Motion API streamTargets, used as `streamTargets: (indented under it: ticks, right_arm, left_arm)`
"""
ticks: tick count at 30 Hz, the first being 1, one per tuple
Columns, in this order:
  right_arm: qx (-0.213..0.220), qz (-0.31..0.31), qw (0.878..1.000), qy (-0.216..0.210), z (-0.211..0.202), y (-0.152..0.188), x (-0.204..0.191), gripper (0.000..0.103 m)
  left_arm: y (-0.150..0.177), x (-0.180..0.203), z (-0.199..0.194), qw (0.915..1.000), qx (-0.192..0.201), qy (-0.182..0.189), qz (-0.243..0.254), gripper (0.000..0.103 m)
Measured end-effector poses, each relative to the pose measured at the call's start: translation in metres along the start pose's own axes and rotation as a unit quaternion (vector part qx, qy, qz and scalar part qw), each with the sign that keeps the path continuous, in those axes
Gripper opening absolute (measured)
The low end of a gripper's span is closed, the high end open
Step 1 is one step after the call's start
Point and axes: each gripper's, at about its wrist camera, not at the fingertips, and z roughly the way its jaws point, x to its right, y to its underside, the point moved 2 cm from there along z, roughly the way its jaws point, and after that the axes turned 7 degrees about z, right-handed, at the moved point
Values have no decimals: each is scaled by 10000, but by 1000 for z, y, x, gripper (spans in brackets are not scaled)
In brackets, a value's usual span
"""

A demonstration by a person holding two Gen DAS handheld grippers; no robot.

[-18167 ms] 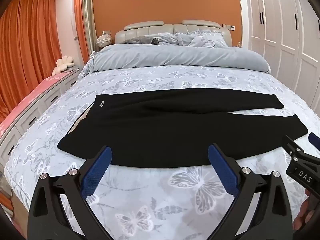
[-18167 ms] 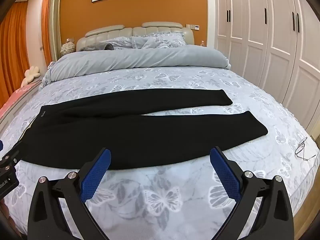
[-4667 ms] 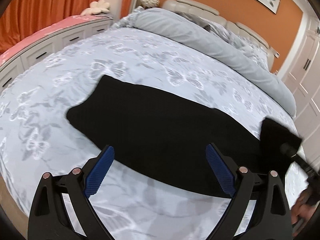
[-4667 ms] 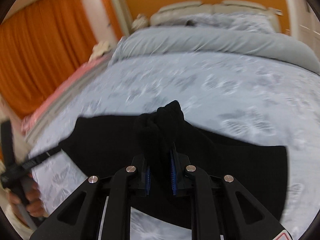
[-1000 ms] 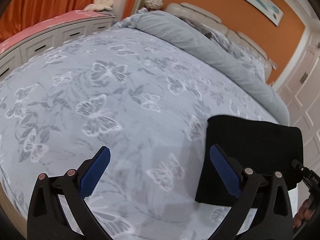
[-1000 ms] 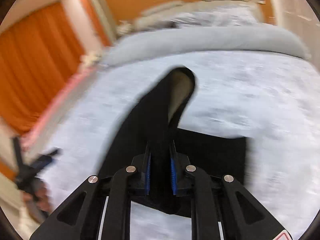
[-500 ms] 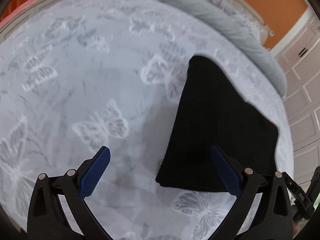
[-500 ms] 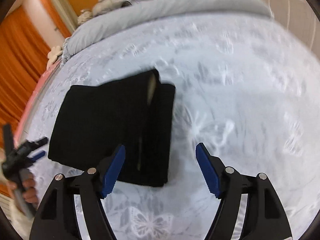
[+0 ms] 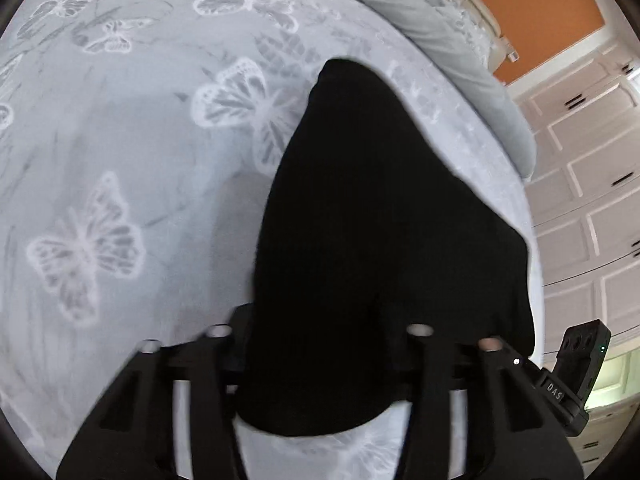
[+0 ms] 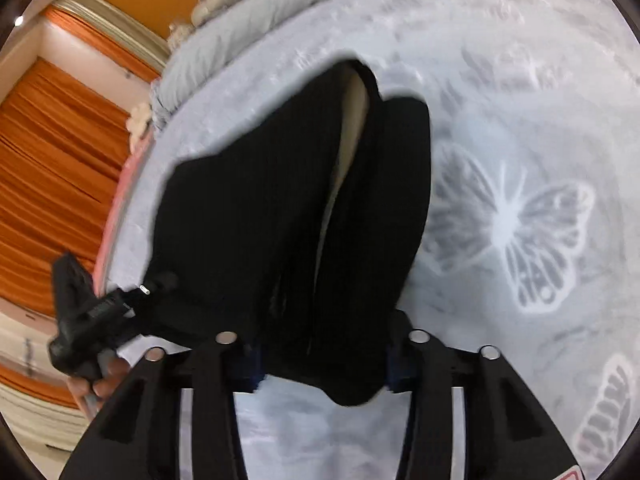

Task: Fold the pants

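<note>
The black pants (image 9: 380, 220) lie folded into a compact rectangle on the butterfly-print bed cover. My left gripper (image 9: 320, 340) has its fingers on either side of the near left corner of the bundle, partly closed around the cloth, with the pads hidden. My right gripper (image 10: 322, 360) straddles the near right corner of the pants (image 10: 280, 208), where stacked folded layers show a pale lining. Its jaws are also partly closed around the cloth. Each gripper shows in the other's view, the right one (image 9: 576, 372) and the left one (image 10: 92, 316).
The grey butterfly bed cover (image 9: 120, 140) spreads all around the pants. A rolled grey duvet (image 9: 440, 40) lies toward the headboard. White wardrobe doors (image 9: 592, 200) stand right of the bed, orange curtains (image 10: 48, 160) on the left.
Both grippers dropped from above the bed down onto the near edge of the folded pants. Their jaws narrowed from wide open to straddling the cloth corners.
</note>
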Motion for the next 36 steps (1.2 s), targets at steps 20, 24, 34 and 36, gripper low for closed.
streamTargets:
  ticks: [20, 24, 34, 36]
  right_arm:
    - [702, -535, 9952, 433, -80, 26, 0, 78]
    - [503, -690, 9913, 1003, -28, 1, -12, 74]
    - [363, -413, 9882, 1430, -23, 11, 22, 14]
    - [609, -471, 9872, 1396, -38, 10, 10, 15]
  left_arm:
    - [47, 43, -118, 9741, 1356, -1158, 1394, 85]
    - [42, 54, -88, 9751, 1160, -1286, 1387, 85]
    - [42, 41, -10, 9617, 435, -2223, 1542, 98]
    - [44, 45, -16, 9593, 597, -2295, 1531, 98]
